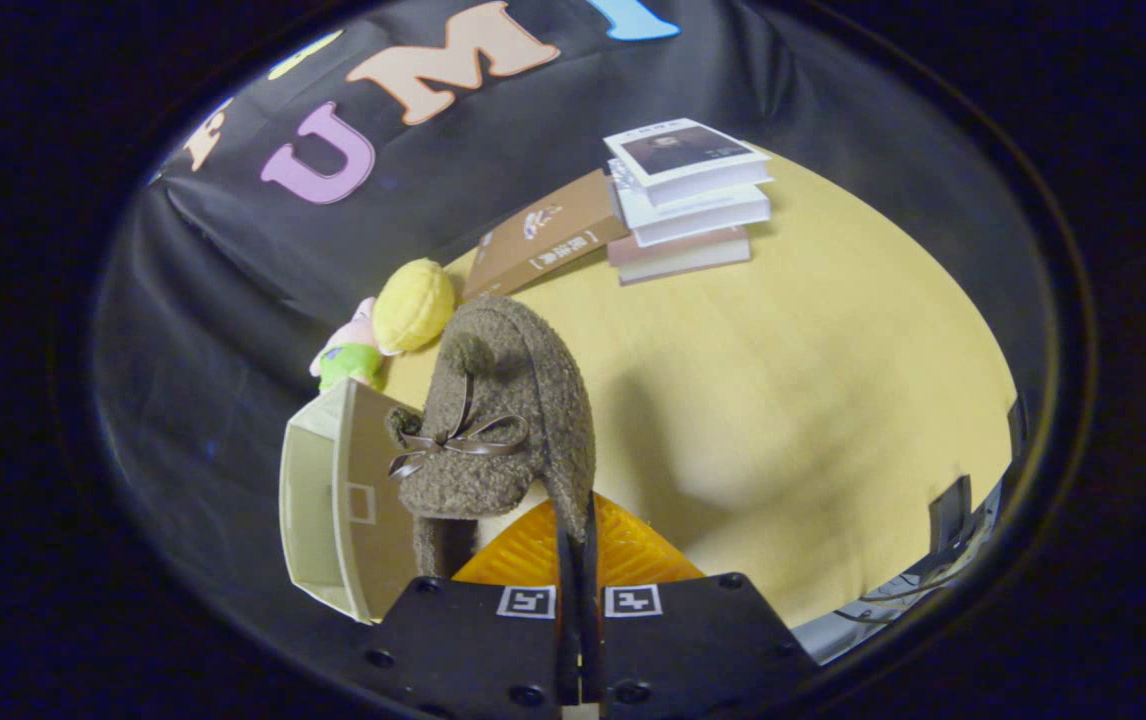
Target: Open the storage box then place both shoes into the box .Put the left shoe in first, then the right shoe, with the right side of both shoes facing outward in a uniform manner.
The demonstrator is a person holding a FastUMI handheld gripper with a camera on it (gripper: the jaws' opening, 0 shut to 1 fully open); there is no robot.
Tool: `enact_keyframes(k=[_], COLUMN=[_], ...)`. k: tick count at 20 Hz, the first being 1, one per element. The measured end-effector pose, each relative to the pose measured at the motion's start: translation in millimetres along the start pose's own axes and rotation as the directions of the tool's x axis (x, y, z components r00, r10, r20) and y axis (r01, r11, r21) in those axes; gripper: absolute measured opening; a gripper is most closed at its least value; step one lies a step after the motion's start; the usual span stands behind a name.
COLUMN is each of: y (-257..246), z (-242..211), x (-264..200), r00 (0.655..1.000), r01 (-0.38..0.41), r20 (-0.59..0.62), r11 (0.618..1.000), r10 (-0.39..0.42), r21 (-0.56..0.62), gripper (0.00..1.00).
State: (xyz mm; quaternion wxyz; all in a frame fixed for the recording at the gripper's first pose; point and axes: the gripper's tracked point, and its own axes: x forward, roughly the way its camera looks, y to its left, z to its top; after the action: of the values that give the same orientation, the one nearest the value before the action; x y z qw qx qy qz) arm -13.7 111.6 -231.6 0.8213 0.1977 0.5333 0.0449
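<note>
The gripper [578, 560] pinches the fuzzy brown bow-tied shoe [503, 420] by its edge, apparently carrying it toward the open cream storage box [318, 500] at left.

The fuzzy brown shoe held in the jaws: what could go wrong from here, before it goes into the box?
1. The gripper pinches only the thin edge of the fuzzy brown shoe, so the shoe may swing or slip out.
2. The cream storage box sits beside the shoe with its opening turned sideways; the hanging shoe may bump the box wall and push it.
</note>
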Motion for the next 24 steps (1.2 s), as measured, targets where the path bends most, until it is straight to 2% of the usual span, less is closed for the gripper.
enact_keyframes(k=[8,12,14,19,22,24], y=[112.9,168.2,185.7,206.6,198.3,198.7], z=[-2.3,-13.8,-25.8,-59.2,-73.3,-75.8], x=[-13.6,-14.0,-5.6,19.4,33.9,40.3], r00=[0.994,0.986,0.985,0.991,0.998,1.000], r01=[-0.097,-0.164,-0.172,-0.129,-0.047,-0.026], r20=[0.033,0.027,0.009,-0.035,-0.041,-0.021], r11=[0.992,0.982,0.980,0.982,0.987,0.986], r10=[0.100,0.167,0.174,0.125,0.041,0.023], r21=[-0.076,-0.090,-0.103,-0.141,-0.152,-0.163], gripper=[0.04,0.04,0.04,0.04,0.04,0.04])
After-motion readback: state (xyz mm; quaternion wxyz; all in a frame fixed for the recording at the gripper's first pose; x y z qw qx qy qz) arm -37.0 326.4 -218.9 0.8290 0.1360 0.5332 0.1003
